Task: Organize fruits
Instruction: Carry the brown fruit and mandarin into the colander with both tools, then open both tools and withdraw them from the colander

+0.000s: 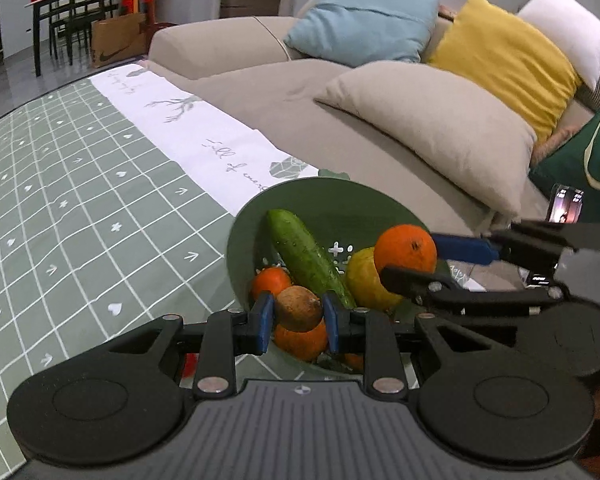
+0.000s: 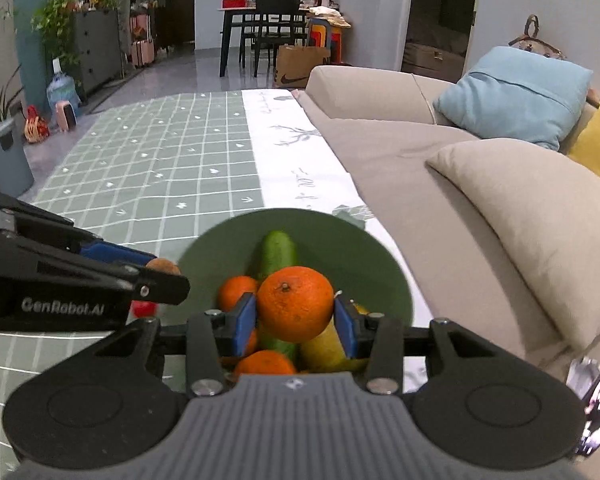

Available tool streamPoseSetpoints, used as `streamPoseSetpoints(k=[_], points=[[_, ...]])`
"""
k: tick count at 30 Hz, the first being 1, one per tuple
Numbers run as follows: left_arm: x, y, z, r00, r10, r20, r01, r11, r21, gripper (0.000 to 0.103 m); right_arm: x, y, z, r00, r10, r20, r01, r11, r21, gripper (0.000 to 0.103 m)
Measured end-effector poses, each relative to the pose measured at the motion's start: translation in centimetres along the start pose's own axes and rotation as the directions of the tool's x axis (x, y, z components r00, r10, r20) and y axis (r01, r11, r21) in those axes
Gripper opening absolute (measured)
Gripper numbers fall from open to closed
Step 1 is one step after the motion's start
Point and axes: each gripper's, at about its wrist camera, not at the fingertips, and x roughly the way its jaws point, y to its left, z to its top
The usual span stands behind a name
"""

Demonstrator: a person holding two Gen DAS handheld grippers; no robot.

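A green bowl (image 1: 324, 204) stands on the checked tablecloth and holds a cucumber (image 1: 304, 256), a yellow lemon (image 1: 366, 280) and several oranges (image 1: 270, 282). My left gripper (image 1: 298, 316) is shut on a brown kiwi (image 1: 299, 308) just above the bowl's near side. My right gripper (image 2: 295, 316) is shut on an orange (image 2: 295, 304) above the bowl (image 2: 356, 244); it also shows in the left wrist view (image 1: 406, 254). The left gripper with the kiwi (image 2: 163, 267) enters the right wrist view from the left.
The green checked tablecloth (image 1: 80, 208) with a white runner (image 1: 204, 140) stretches left and ahead. A beige sofa (image 1: 380, 128) with cushions borders the table on the right. A phone (image 1: 566, 208) stands at the right. A small red object (image 2: 144, 308) lies beside the bowl.
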Motion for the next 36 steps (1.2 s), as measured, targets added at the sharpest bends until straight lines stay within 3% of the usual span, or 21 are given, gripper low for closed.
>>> streamPoseSetpoints(k=[14,20,30,33,36], points=[[4.6,-0.1,1.3,0.998,0.023,-0.059,-0.02,0.999,0.042,0.029,6.7,-1.7,2.0,0.997,-0.021,-0.073,0.017,0.998,-0.06,0.039],[5.8,0.0,1.1,0.997,0.023,-0.079,-0.019,0.998,0.052,0.03,9.1,-2.4,1.9,0.992,0.003,-0.129,-0.007,1.0,-0.029,0.039],[6.5,-0.1,0.6,0.995,0.02,-0.1,-0.015,0.998,0.054,0.03,9.8,-2.4,1.8,0.99,-0.001,-0.138,-0.003,1.0,-0.027,0.04],[6.4,-0.3,0.4,0.994,0.024,-0.103,-0.017,0.998,0.064,0.039,9.4,-2.4,1.9,0.991,-0.006,-0.133,0.002,0.999,-0.034,0.041],[5.8,-0.3,0.4,0.996,0.019,-0.086,-0.014,0.998,0.056,0.054,8.8,-2.2,1.9,0.992,-0.021,-0.128,0.016,0.999,-0.04,0.041]])
